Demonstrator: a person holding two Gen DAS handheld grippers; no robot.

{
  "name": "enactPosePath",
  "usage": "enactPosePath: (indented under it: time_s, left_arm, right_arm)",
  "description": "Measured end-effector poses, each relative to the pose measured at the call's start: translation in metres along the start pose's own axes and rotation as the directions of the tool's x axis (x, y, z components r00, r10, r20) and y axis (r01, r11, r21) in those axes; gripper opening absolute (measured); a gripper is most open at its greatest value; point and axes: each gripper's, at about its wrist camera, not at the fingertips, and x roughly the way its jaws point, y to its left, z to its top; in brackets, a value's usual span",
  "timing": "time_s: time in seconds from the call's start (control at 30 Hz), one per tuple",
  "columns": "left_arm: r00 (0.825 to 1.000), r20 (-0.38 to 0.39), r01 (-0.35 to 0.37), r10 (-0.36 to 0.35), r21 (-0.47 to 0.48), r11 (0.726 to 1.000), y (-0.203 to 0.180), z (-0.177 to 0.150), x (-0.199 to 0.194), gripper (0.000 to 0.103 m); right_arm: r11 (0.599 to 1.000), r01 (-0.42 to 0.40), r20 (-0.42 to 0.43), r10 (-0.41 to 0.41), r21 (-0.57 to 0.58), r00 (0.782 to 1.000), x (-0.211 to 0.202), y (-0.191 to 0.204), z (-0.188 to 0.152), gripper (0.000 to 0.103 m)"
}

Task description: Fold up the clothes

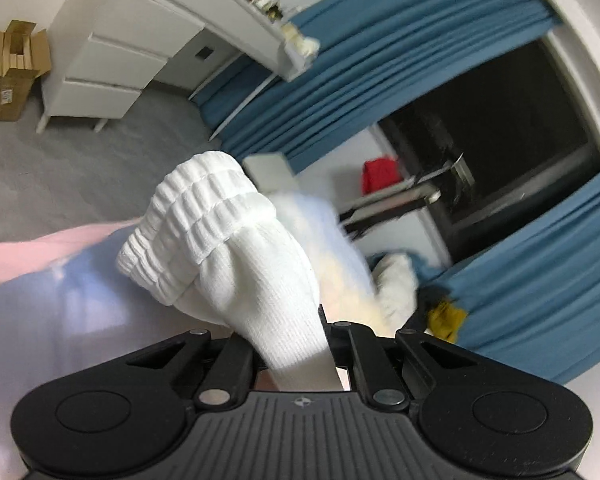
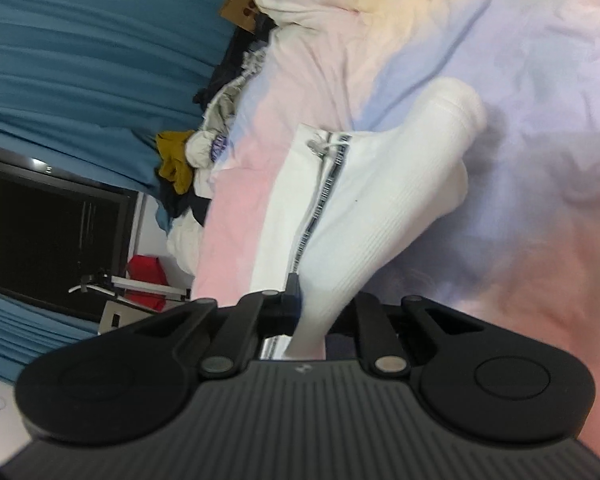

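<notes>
Where both grippers, left gripper (image 1: 320,344) and right gripper (image 2: 312,320), pinch tight: ribbed white knit sock (image 1: 236,240).

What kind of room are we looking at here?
Most likely a bedroom. A bed with pastel bedding fills one view, a white chest of drawers stands on grey carpet, and blue curtains hang at a dark window.

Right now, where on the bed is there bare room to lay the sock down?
The bedspread to the right of the white sock shows bare, pink and lilac with only wrinkles. Left of the sock lies a white zipped garment, with a bare pink strip beyond it. Along the blue curtain, the clothes pile crowds that bed edge.
</notes>
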Motion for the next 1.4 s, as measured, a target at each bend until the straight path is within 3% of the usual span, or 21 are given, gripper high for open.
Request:
enactPosePath:
  time_s: [0.2, 0.33, 0.47, 0.57, 0.6, 0.67, 0.73, 1.0, 1.03, 1.1, 1.23, 1.4]
  left_arm:
    - [0.995, -0.050, -0.086, 0.083, -0.053, 0.995, 0.032, -0.023, 0.003, 0.010]
    - [0.993, -0.041, -0.114, 0.112, -0.047, 0.992, 0.035, -0.030, -0.009, 0.017]
    - [0.990, -0.056, -0.127, 0.128, 0.009, 0.992, 0.029, -0.035, -0.026, 0.031]
    - [0.981, -0.050, -0.185, 0.189, 0.079, 0.980, 0.013, -0.037, -0.035, 0.038]
    - [0.979, -0.037, -0.197, 0.201, 0.104, 0.975, 0.005, -0.039, -0.038, 0.048]
    - [0.980, -0.020, -0.191, 0.196, 0.145, 0.971, -0.011, -0.043, -0.046, 0.057]
    - [0.980, -0.016, -0.194, 0.200, 0.175, 0.965, -0.023, -0.046, -0.050, 0.058]
    - [0.963, 0.037, -0.264, 0.265, 0.306, 0.915, -0.081, -0.067, -0.044, 0.062]
    - [0.961, 0.046, -0.274, 0.274, 0.321, 0.906, -0.086, -0.071, -0.043, 0.063]
    - [0.955, 0.061, -0.292, 0.289, 0.332, 0.897, -0.090, -0.076, -0.043, 0.066]
    - [0.947, 0.069, -0.319, 0.314, 0.313, 0.895, -0.086, -0.078, -0.048, 0.066]
    - [0.956, 0.055, -0.291, 0.289, 0.326, 0.900, -0.081, -0.082, -0.077, 0.067]
  right_arm:
    - [0.987, 0.082, -0.096, -0.069, 0.139, 0.993, 0.020, -0.049, 0.001, 0.011]
    - [0.984, 0.061, -0.106, -0.044, 0.165, 0.993, 0.028, -0.061, 0.003, 0.013]
    - [0.984, 0.026, -0.069, -0.014, 0.174, 0.998, 0.033, -0.066, 0.004, 0.018]
    - [0.982, -0.009, -0.027, 0.014, 0.188, 1.000, 0.036, -0.070, 0.006, 0.025]
    - [0.980, -0.024, -0.007, 0.026, 0.199, 1.000, 0.037, -0.072, 0.006, 0.026]
    - [0.976, -0.061, 0.039, 0.054, 0.207, 0.998, 0.037, -0.075, 0.012, 0.037]
    - [0.983, -0.086, 0.057, 0.078, 0.162, 0.995, 0.041, -0.073, 0.017, 0.039]
    - [0.998, -0.050, 0.027, 0.050, 0.032, 0.998, 0.057, -0.065, 0.026, 0.031]
    - [0.999, -0.044, 0.035, 0.043, 0.030, 0.998, 0.056, -0.063, 0.027, 0.023]
    - [1.000, -0.028, 0.050, 0.028, 0.005, 0.998, 0.054, -0.059, 0.027, 0.018]
    - [1.000, 0.001, 0.092, 0.001, -0.022, 0.996, 0.051, -0.049, 0.028, 0.011]
    - [1.000, -0.018, 0.142, 0.014, 0.022, 0.990, 0.045, -0.050, 0.037, 0.010]
